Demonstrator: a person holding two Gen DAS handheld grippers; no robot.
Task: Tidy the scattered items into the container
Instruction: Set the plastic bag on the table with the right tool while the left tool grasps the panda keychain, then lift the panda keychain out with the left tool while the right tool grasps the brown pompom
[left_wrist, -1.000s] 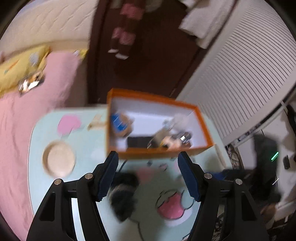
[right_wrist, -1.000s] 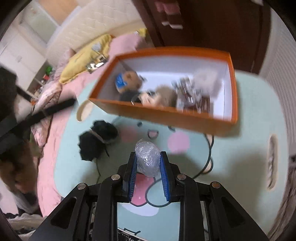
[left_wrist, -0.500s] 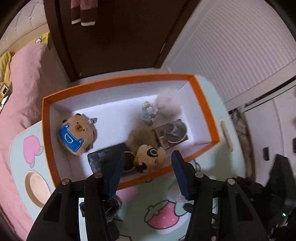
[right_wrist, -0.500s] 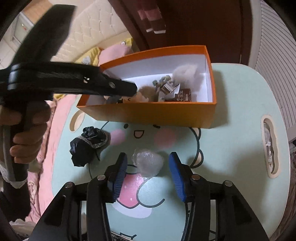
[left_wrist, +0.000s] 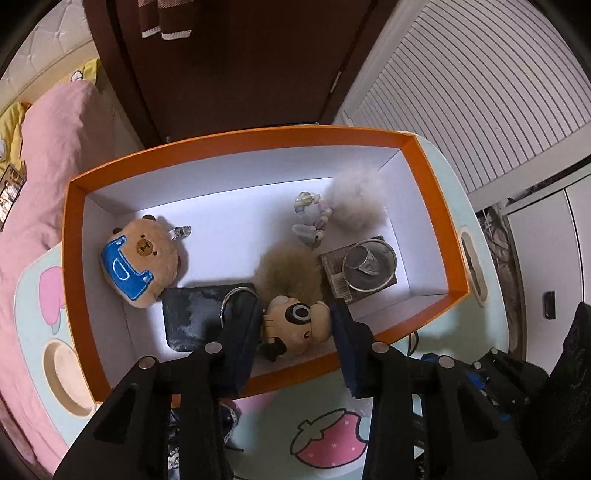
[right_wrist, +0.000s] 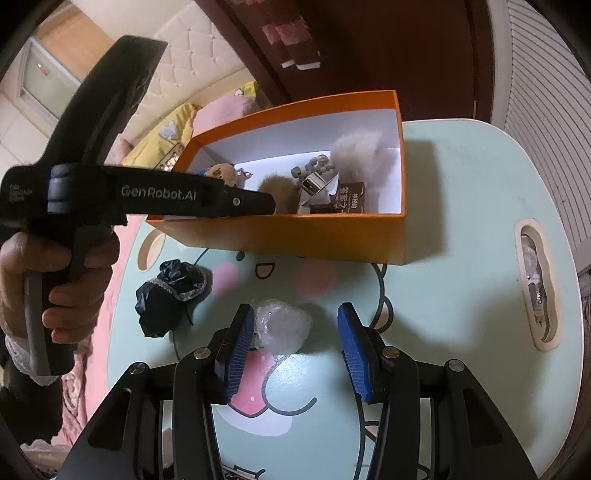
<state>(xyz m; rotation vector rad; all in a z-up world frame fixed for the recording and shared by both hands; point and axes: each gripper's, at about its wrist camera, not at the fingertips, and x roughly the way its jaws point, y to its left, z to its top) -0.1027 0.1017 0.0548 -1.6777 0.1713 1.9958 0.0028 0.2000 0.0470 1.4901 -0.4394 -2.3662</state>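
- Closing its jaws, the left gripper (left_wrist: 295, 332) now hangs over the orange box (left_wrist: 436, 206) instead of the table, straddling a small plush doll (left_wrist: 299, 325); contact unclear.
- Released by the right gripper (right_wrist: 295, 339), whose jaws now stand apart, the plastic-wrapped ball (right_wrist: 282, 325) rests on the table (right_wrist: 461, 221) between them, beside the black scrunchie (right_wrist: 170, 295), both still outside.

One orange box (left_wrist: 439, 210). Inside: two plush toys (left_wrist: 142, 258), two fluffy pompoms (left_wrist: 358, 201), one dark pouch (left_wrist: 195, 314), one bead string (left_wrist: 312, 218), one metal cup (left_wrist: 369, 264). Outside on table: one black scrunchie (right_wrist: 170, 295), one plastic wad (right_wrist: 282, 325).
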